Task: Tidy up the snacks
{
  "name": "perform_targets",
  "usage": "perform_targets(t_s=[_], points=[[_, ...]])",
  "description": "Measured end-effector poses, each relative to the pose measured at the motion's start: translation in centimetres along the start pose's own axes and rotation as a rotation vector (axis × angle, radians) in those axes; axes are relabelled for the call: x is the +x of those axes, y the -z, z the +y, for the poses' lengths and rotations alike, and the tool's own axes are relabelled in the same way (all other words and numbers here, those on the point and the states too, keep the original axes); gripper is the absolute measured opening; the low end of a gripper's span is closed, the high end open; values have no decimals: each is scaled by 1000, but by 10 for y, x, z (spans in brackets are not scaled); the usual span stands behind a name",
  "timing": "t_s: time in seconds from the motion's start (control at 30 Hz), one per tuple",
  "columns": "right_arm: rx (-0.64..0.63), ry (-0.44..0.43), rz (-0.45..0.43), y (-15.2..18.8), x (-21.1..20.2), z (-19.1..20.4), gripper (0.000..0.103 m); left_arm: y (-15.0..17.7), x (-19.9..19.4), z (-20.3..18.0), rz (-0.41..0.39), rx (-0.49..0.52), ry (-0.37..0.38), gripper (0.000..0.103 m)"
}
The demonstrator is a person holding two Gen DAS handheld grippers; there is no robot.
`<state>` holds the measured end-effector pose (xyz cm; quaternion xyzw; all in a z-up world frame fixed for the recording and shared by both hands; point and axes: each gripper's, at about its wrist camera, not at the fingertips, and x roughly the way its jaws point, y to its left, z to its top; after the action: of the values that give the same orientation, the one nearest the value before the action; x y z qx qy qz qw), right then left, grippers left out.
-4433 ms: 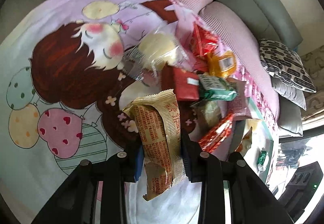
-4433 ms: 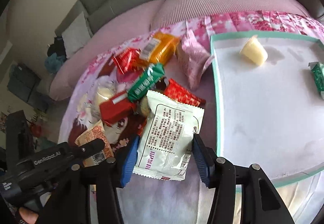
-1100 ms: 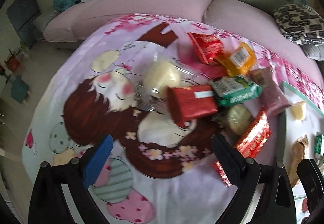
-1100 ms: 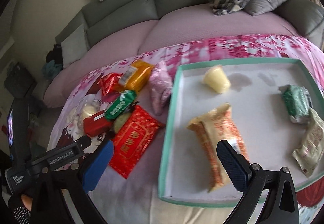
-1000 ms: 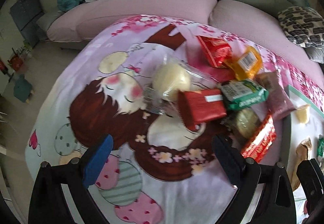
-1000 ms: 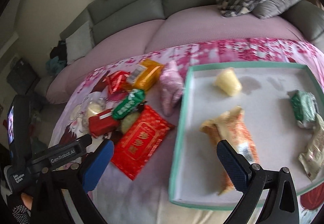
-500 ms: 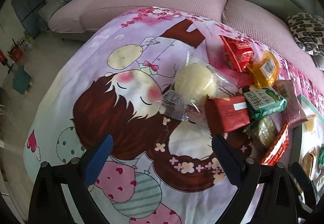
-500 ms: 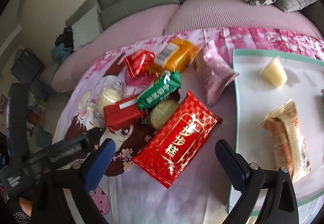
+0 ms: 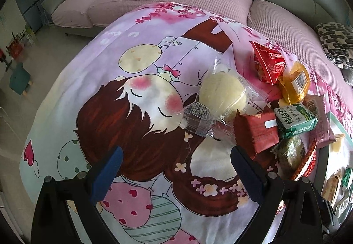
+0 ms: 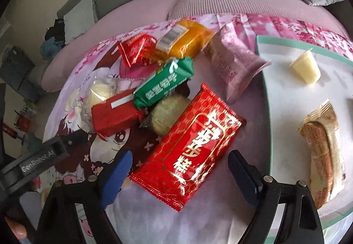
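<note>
Right gripper (image 10: pixel 179 169) now over red packet (image 10: pixel 192 147)

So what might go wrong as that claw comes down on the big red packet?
The right gripper, jaws just narrowing, straddles only the near end of the big red packet; gripped there, the flat packet may droop or slip. Its far end overlaps the round greenish cake, which could get dragged along. The tray rim sits close and might catch it.
</note>
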<state>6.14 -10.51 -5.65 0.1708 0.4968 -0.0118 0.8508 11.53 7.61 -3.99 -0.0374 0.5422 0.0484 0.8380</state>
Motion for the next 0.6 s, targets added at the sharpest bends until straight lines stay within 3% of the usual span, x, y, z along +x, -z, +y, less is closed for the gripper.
perform_targets(t_s=[0.37,0.6], points=[[-9,80,-28,-1,3,0,75,0,0,-1,3,2,12,98],[-14,86,-30,3,-3,-6,64,1,0,-5,9,14,13,98]])
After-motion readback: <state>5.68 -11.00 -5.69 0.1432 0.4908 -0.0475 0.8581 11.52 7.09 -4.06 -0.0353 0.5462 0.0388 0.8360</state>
